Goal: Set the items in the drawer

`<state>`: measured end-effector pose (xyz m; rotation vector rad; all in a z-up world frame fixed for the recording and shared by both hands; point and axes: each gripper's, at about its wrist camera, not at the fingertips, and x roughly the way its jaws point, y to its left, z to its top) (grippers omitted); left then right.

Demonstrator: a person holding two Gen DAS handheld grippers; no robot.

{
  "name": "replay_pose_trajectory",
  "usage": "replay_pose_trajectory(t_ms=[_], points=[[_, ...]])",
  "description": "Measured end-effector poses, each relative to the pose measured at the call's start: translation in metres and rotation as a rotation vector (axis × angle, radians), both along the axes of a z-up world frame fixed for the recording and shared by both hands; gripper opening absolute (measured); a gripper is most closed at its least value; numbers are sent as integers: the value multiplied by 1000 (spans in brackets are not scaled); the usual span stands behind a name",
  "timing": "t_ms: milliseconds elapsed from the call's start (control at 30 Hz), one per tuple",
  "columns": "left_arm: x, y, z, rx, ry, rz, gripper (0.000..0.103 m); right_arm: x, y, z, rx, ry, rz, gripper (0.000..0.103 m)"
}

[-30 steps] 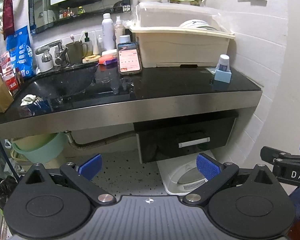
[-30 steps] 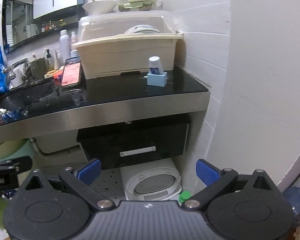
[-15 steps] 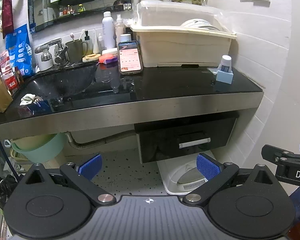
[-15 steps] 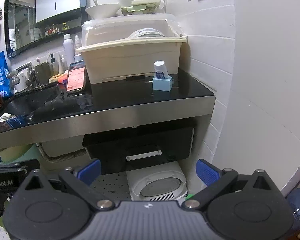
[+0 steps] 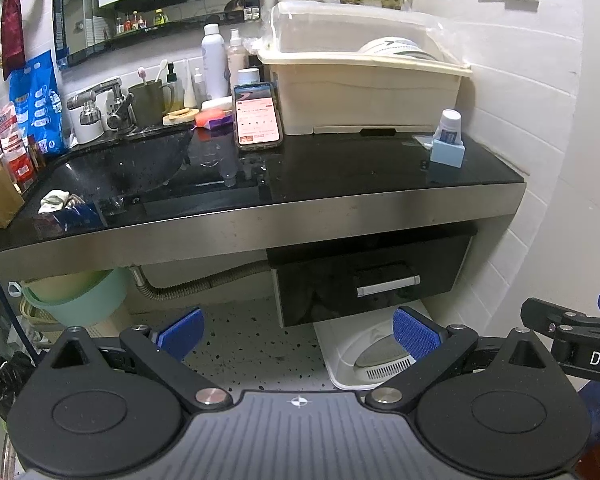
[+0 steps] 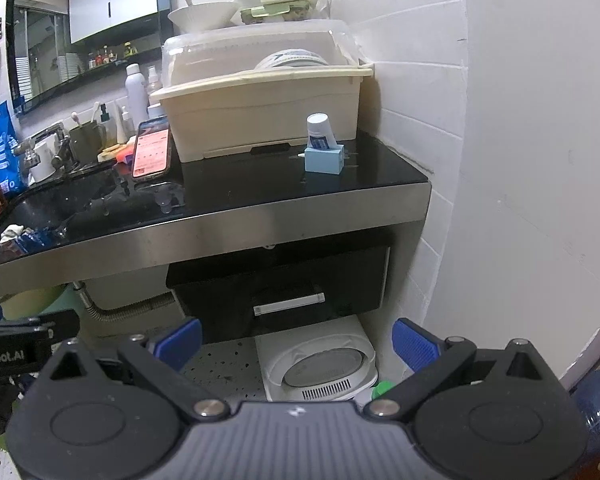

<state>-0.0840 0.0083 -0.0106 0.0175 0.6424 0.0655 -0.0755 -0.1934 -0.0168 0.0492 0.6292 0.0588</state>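
1. Your left gripper (image 5: 298,332) hangs low in front of the sink unit with its blue-padded fingers (image 5: 414,336) spread wide and nothing between them.
2. Your right gripper (image 6: 296,342) sits just as low, its fingers (image 6: 414,344) also spread wide and empty.
3. The black drawer (image 5: 370,276) hangs under the right end of the tabletop (image 5: 340,172), pushed closed, with a silver bar handle (image 5: 388,285) on its front.
4. The blue toothpaste holder (image 5: 447,152) stands upright near the right rear of the tabletop, just in front of the cream dish rack (image 5: 364,92); a white-capped tube pokes out of its top.
5. A phone (image 5: 258,114) with its screen lit leans at the rack's left end.
6. A white appliance (image 6: 320,360) sits on the floor directly below the drawer.
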Motion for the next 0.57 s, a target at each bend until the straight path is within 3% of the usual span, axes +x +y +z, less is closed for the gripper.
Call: replay_pose_trajectory(t_ms=[567], points=[[1, 2, -2, -1, 9, 3, 102, -2, 5, -1, -15, 4, 9, 102]])
